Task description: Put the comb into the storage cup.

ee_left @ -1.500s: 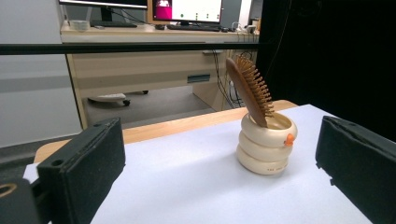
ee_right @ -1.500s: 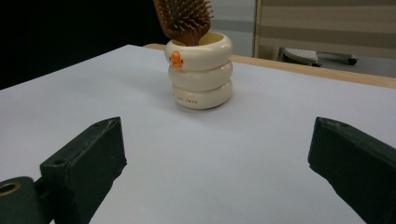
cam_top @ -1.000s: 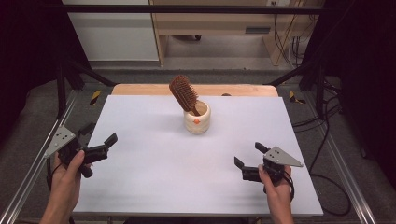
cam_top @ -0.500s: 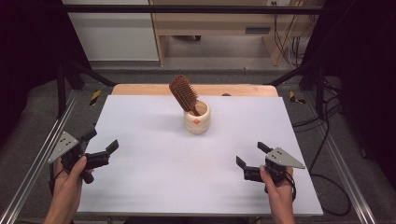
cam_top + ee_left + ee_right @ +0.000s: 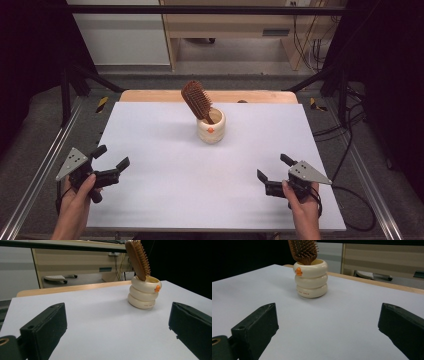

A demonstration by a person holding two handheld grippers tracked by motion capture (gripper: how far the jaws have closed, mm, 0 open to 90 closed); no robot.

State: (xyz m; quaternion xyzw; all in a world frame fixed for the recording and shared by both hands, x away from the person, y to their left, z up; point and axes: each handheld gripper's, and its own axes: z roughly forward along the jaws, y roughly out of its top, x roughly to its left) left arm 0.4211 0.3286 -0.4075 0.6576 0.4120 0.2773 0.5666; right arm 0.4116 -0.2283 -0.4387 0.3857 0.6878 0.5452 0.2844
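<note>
Smooth white table (image 5: pixel 165 150) bears ribbed cup (image 5: pixel 211 127), bristly hairbrush (image 5: pixel 196 100).

I am seeing a glossy, smooth cream holder (image 5: pixel 210 127), looking like glazed ceramic, carrying a brown wooden hairbrush (image 5: pixel 196 100) with wooden pins. The table (image 5: pixel 165 145) is showing a matt white, smooth top over a bare wood edge. Both grippers' jaws are appearing as matt black plastic.

The cream ringed cup (image 5: pixel 311 278) carries a short line of small reddish print on its bottom ring, at about six o'clock on its wall, too small to read. An orange mark sits on its top ring, no letters legible.
</note>
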